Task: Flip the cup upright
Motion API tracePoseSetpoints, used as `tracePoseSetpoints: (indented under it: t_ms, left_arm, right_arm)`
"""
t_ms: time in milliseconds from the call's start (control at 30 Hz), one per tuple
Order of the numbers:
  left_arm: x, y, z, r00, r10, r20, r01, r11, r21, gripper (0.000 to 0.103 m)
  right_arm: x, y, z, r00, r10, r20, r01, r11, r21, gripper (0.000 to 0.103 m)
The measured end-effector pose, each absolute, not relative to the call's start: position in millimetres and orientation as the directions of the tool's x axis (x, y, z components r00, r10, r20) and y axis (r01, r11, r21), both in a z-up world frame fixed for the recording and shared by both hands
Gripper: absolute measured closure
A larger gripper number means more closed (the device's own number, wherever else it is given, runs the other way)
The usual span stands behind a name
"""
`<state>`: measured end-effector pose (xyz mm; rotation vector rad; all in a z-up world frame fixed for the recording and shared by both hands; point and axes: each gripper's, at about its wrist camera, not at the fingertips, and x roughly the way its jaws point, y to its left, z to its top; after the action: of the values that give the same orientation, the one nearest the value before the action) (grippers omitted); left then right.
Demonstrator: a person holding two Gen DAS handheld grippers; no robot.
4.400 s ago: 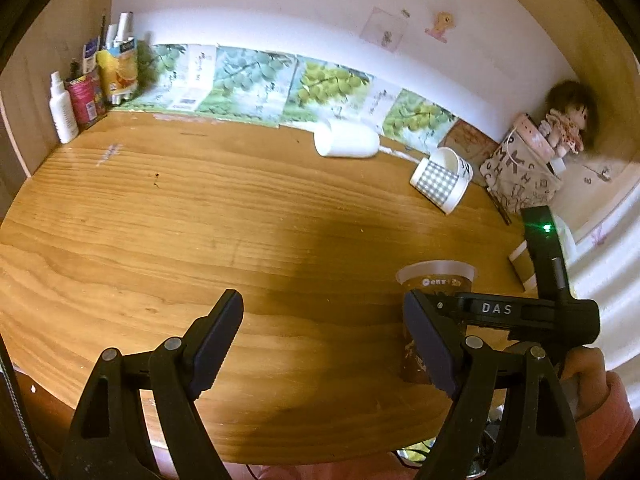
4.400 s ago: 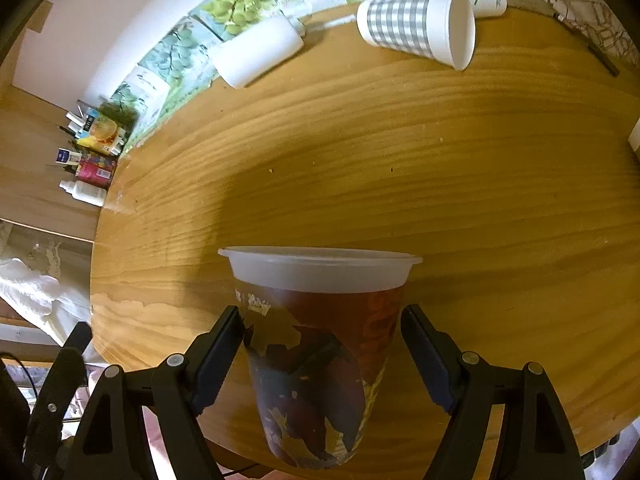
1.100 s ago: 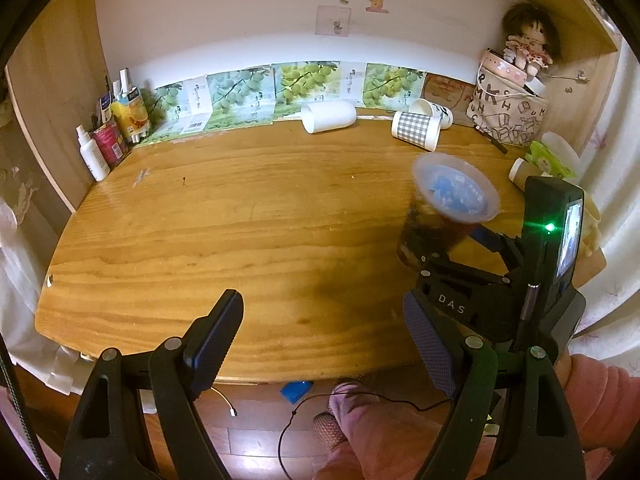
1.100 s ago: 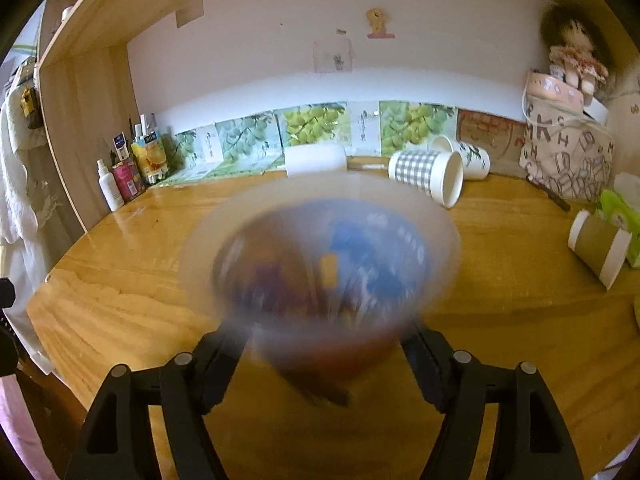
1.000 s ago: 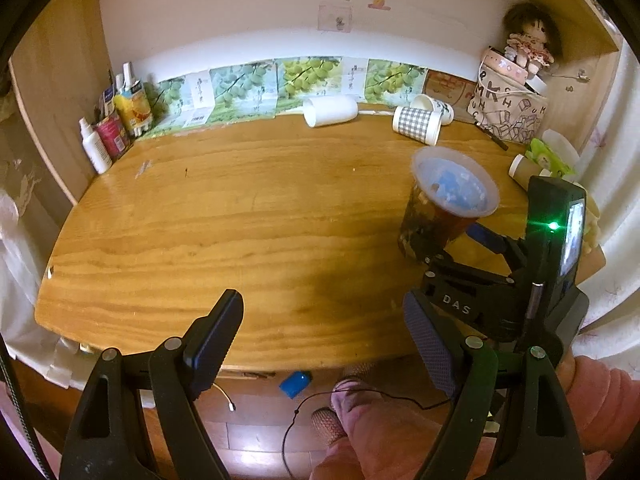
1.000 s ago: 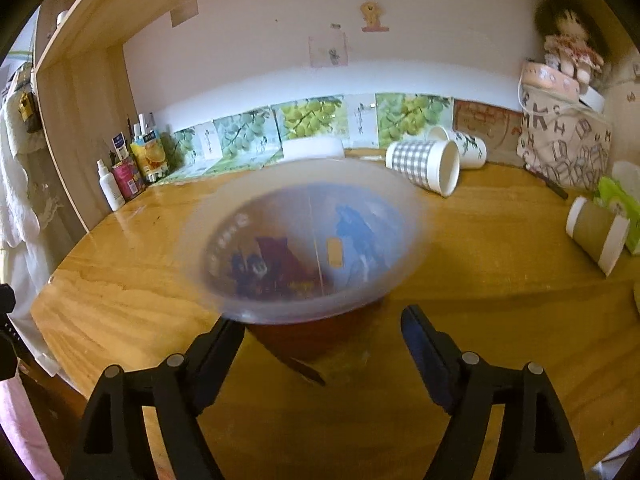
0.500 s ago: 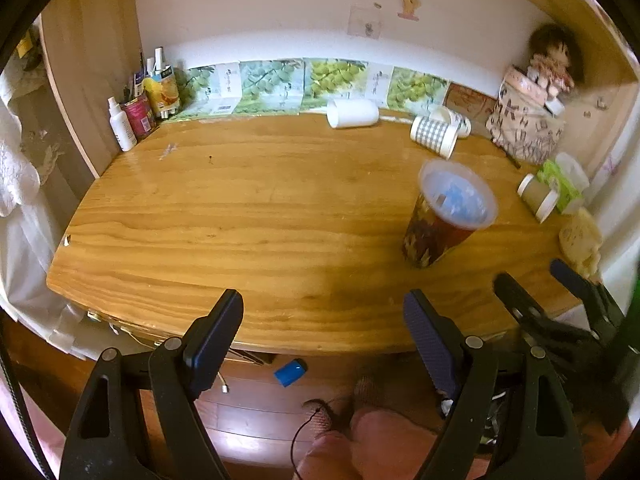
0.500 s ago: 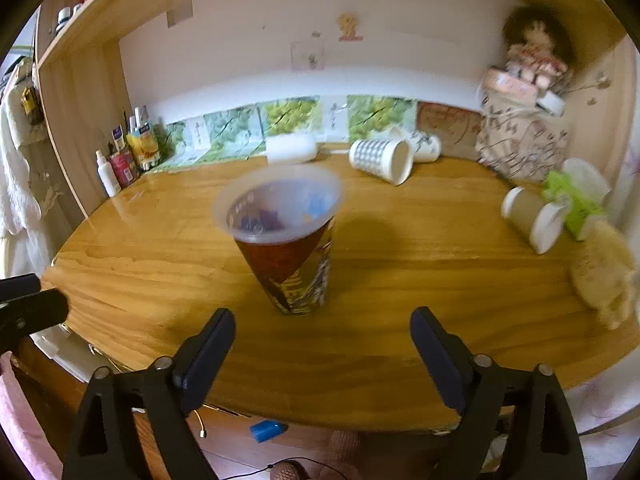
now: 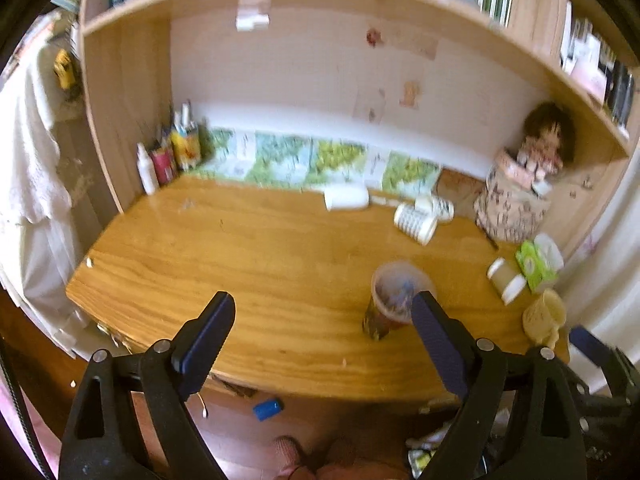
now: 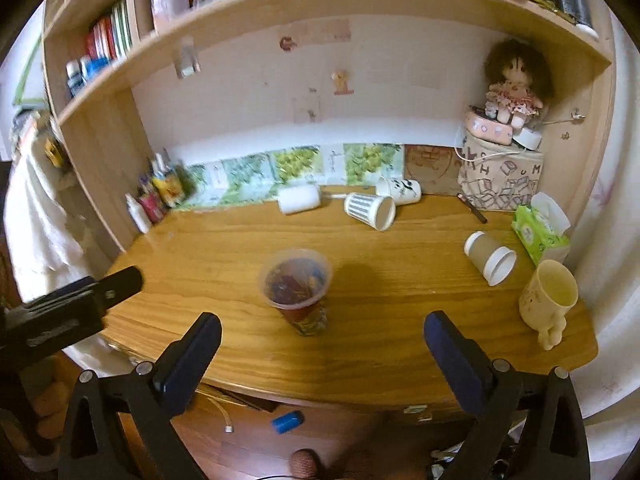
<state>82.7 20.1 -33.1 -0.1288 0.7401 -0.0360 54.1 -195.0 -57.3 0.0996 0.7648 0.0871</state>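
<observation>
The clear plastic cup with a dark printed sleeve (image 10: 298, 292) stands upright, mouth up, near the front of the wooden desk (image 10: 400, 344). In the left wrist view the cup (image 9: 390, 304) stands right of centre, partly behind a finger. My right gripper (image 10: 322, 356) is open and empty, pulled back off the desk's front edge. My left gripper (image 9: 324, 332) is open and empty, also back from the edge. Its black body shows at the left in the right wrist view (image 10: 64, 312).
Several paper cups lie on their sides: a white one (image 10: 300, 199), a checked one (image 10: 370, 209), a printed one (image 10: 400, 191) at the back, a brown one (image 10: 490, 258) at right. A yellow mug (image 10: 548, 300), tissue pack (image 10: 538, 234), doll on a box (image 10: 500, 176) and bottles (image 10: 156, 196) line the edges.
The right gripper, which held the cup upright, let it go on the desk. Both grippers have drawn back and up, away from the desk.
</observation>
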Motion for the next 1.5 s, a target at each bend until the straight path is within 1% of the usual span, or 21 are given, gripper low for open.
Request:
tracePoseSetpoints:
  t_ms: [67,133,300,400,533,667,867,1167,1500]
  left_arm:
    - [76.7,18.2,-23.4,0.775,-0.043,-0.631,-0.029,0.994,-0.103,0.0]
    - [70.9,17.1,-16.5,0.804,-0.025,-0.594,-0.038,0.995,-0.094,0.0]
    - [58.5,13.0,-6.8,0.854,0.032,-0.519,-0.071,0.996,-0.055,0.0]
    - [51.5,9.5,-4.7,0.876,0.051,-0.48,-0.076,0.997,-0.033,0.0]
    - [45.4,5.7,-2.2,0.891,0.08,-0.447,-0.085,0.996,0.008,0.0]
    - [42.3,8.4,0.9,0.904,0.088,-0.418,-0.095,0.995,0.003,0.0]
    - [40.7,3.1,0.9,0.912,0.08,-0.401,-0.08,0.997,0.017,0.0]
    - [45.5,-8.6,-2.5,0.904,0.068,-0.421,-0.056,0.998,0.041,0.0]
    - [53.9,-14.1,-6.5,0.89,0.062,-0.451,-0.051,0.998,0.036,0.0]
  right_arm:
    - [49.2,-196.8,-47.1,0.719,0.132,-0.682,-0.044,0.988,0.145,0.001]
    - [43.9,-198.0,-38.9,0.734,0.133,-0.666,-0.039,0.987,0.155,0.001]
    - [30.6,-201.4,-24.7,0.811,0.048,-0.583,0.018,0.994,0.108,0.001]
    - [27.7,-200.4,-21.7,0.838,0.044,-0.544,0.012,0.995,0.098,0.001]
    - [26.9,-199.3,-21.4,0.853,0.053,-0.519,-0.002,0.995,0.098,0.001]
    - [26.8,-199.9,-18.8,0.871,0.057,-0.487,-0.005,0.994,0.107,0.001]
    - [30.4,-202.1,-17.3,0.882,0.055,-0.468,-0.001,0.993,0.114,0.001]
    - [38.8,-205.6,-22.0,0.864,0.058,-0.5,0.0,0.993,0.115,0.001]
    - [47.0,-212.8,-26.4,0.844,0.063,-0.533,0.007,0.992,0.128,0.001]
